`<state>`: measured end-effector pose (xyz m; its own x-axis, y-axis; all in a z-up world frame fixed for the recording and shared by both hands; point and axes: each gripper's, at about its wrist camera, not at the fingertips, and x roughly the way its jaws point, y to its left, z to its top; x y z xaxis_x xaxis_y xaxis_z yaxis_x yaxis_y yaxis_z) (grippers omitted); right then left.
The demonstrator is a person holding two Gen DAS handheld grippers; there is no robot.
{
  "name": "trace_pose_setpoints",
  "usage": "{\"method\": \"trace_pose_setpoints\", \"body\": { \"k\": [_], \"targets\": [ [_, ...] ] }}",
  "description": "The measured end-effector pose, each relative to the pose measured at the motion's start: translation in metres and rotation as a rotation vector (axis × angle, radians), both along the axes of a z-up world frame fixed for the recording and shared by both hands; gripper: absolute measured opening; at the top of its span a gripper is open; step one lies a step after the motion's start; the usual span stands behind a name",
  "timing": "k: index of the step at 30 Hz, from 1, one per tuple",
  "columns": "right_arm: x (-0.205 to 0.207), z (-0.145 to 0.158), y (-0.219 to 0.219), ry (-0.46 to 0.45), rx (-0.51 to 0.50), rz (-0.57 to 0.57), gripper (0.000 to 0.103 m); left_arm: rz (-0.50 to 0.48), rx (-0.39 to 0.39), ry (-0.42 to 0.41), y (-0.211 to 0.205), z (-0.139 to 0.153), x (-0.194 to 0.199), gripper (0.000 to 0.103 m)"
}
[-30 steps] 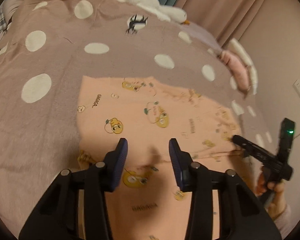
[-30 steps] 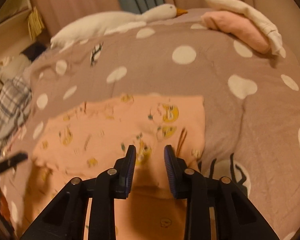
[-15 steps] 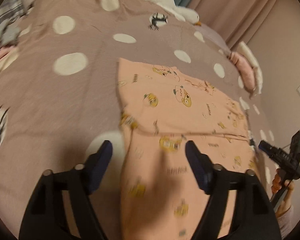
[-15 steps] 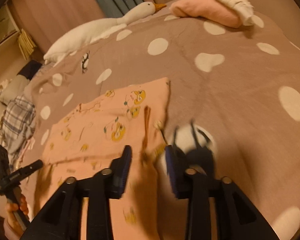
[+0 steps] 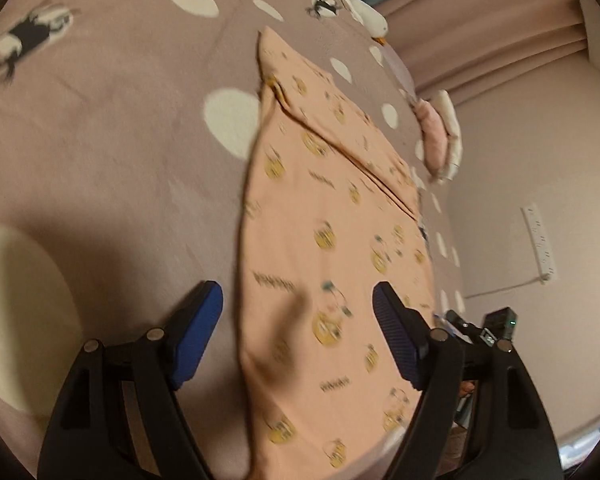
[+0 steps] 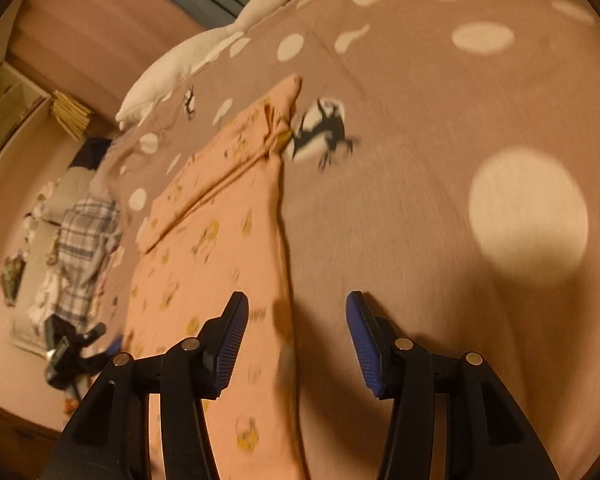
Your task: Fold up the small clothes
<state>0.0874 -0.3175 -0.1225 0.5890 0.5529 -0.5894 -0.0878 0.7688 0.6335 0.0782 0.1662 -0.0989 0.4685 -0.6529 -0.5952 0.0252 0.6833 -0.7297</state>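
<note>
A peach garment with yellow cartoon prints [image 5: 332, 248] lies flat on the brown polka-dot bedspread [image 5: 112, 140], its far part folded over with a crease across it. My left gripper [image 5: 298, 320] is open and empty, low over the garment's left edge. My right gripper [image 6: 296, 328] is open and empty, straddling the garment's [image 6: 220, 248] right edge. The right gripper shows at the lower right of the left wrist view [image 5: 496, 328], and the left gripper at the lower left of the right wrist view [image 6: 76, 348].
A white goose plush [image 6: 204, 52] lies at the bed's far side by the curtains. Folded pink and white clothes [image 5: 440, 136] are stacked near the wall. A plaid garment [image 6: 84, 240] lies at the bed's left end. A power strip [image 5: 540, 240] hangs on the wall.
Both grippers have swung outward from the garment's middle to its left and right edges and opened wider. The garment has not visibly moved.
</note>
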Motion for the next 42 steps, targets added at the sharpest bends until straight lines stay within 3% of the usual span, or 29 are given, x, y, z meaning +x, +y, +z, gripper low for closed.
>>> {"method": "trace_pose_setpoints", "body": {
  "k": [4,8,14,17,24,35,39,42],
  "targets": [
    [-0.001,-0.006,0.006,0.024,0.071,0.063,0.052,-0.034,-0.011,-0.004,-0.01,0.0,0.001,0.084],
    [0.012,-0.004,0.023,0.028,0.027,0.107,0.053,-0.043,-0.035,0.0,-0.018,-0.001,0.018,0.084],
    [0.044,-0.007,0.041,0.023,0.089,0.141,0.053,-0.071,-0.129,0.009,-0.028,-0.006,0.049,0.083],
    [0.054,-0.007,0.048,0.022,0.108,0.157,0.053,-0.087,-0.139,0.007,-0.033,-0.005,0.052,0.083],
    [0.041,-0.008,0.055,0.02,0.096,0.213,0.053,-0.161,-0.123,0.024,-0.037,-0.009,0.022,0.063],
    [-0.021,-0.019,0.052,0.019,0.121,0.264,0.053,-0.19,-0.121,0.006,-0.039,-0.01,-0.036,0.062],
    [-0.029,-0.021,0.052,0.011,0.141,0.26,0.053,-0.163,-0.093,0.022,-0.041,-0.013,-0.032,0.047],
    [-0.027,-0.024,0.051,0.008,0.16,0.239,0.052,-0.132,-0.092,0.056,-0.038,-0.019,-0.026,0.027]
  ]
}}
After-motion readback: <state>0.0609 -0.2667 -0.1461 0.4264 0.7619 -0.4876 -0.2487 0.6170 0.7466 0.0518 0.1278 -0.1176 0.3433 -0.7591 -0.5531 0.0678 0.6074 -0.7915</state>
